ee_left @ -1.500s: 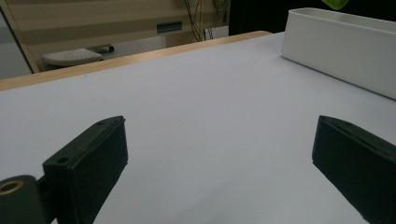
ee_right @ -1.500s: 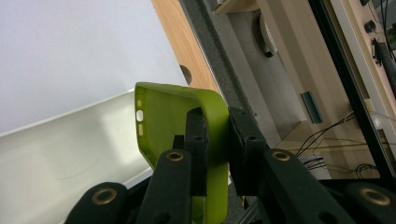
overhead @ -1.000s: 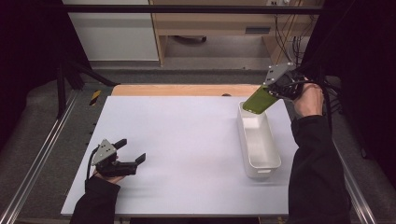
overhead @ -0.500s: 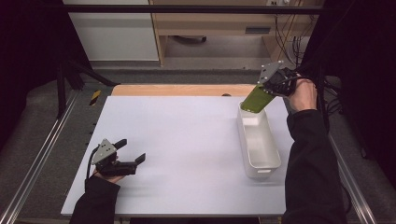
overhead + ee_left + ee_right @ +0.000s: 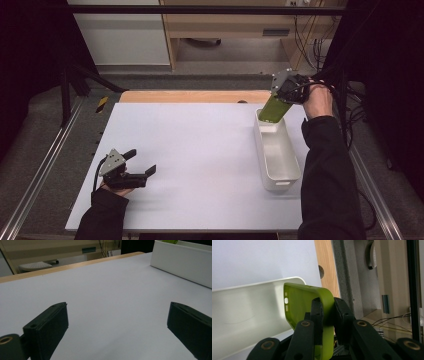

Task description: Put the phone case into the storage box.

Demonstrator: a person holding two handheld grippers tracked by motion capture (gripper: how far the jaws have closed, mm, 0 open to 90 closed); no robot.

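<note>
- White tabletop (image 5: 200, 150), wooden far edge: the right gripper (image 5: 286, 95) is clamped on one wall of a green phone case (image 5: 274, 109), held tilted over the far end of the white bin (image 5: 277, 155).
- Case is best lowered inside the rim before release.
- Left gripper (image 5: 142, 172), jaws apart and holding nothing, is rested on the table.

Both sleeves black, long. Left gripper (image 5: 136, 171): black body, grey three-cornered plate on top, black cable trailing, blocky black jaws. Right gripper (image 5: 281, 98): same grey plate, black linkage arms with brass-coloured pivot rings, cable bundle.
</note>
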